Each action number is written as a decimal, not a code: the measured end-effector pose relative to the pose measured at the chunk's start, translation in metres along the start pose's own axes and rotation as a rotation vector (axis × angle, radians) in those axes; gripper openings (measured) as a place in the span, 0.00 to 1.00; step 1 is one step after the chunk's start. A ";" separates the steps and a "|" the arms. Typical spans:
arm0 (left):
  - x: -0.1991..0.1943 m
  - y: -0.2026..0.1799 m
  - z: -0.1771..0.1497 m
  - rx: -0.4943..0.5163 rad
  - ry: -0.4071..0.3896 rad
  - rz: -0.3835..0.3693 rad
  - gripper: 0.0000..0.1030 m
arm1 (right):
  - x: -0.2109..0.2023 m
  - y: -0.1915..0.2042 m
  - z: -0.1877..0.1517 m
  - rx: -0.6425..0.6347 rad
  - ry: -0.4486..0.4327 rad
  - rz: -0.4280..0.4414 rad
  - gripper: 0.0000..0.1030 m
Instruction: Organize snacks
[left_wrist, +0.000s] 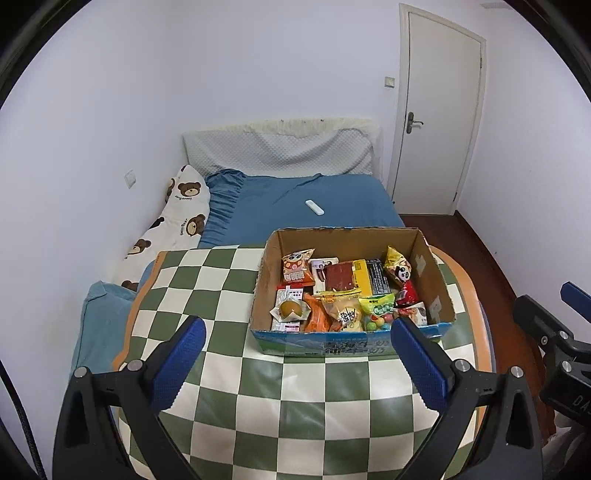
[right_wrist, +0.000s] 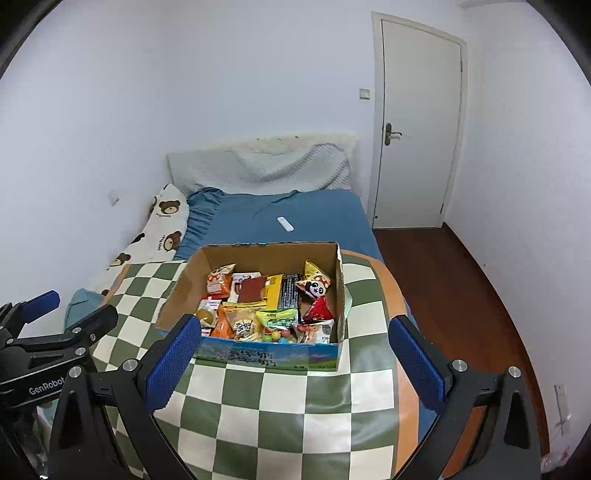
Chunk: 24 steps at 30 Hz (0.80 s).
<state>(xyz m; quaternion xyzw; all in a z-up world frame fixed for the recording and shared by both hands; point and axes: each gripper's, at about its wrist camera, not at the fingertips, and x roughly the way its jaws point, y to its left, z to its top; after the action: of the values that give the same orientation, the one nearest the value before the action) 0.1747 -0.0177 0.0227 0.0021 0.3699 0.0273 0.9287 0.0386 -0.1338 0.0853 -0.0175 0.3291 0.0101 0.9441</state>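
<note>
On the green-checked tablecloth (left_wrist: 295, 387), an open cardboard box (left_wrist: 424, 258) holds the snack packets (left_wrist: 343, 295). Both the left gripper (left_wrist: 297, 360) and right gripper (right_wrist: 295, 360) hover short of it, jaws spread wide and empty. The packets look light, crinkly and slippery; pinch a sealed edge.

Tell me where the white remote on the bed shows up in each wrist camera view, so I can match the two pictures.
Left wrist view: the white remote lies on the blue bedsheet, just above centre, behind the cardboard box.
Right wrist view: the white remote lies on the blue sheet, slightly left of centre, above the box's back wall.
Shared landmark: the white door, to the right of the bed in both.
</note>
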 end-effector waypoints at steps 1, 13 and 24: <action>0.006 0.000 0.002 -0.002 0.004 0.000 1.00 | 0.007 -0.001 0.001 0.002 0.001 -0.005 1.00; 0.067 -0.002 0.003 0.001 0.066 0.025 1.00 | 0.063 -0.007 0.001 0.018 0.016 -0.058 1.00; 0.089 -0.006 -0.004 0.010 0.115 0.023 1.00 | 0.098 -0.006 -0.013 0.019 0.080 -0.061 1.00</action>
<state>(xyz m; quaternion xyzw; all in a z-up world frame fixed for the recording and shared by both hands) 0.2369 -0.0188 -0.0419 0.0095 0.4226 0.0360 0.9055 0.1076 -0.1400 0.0142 -0.0190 0.3659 -0.0226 0.9302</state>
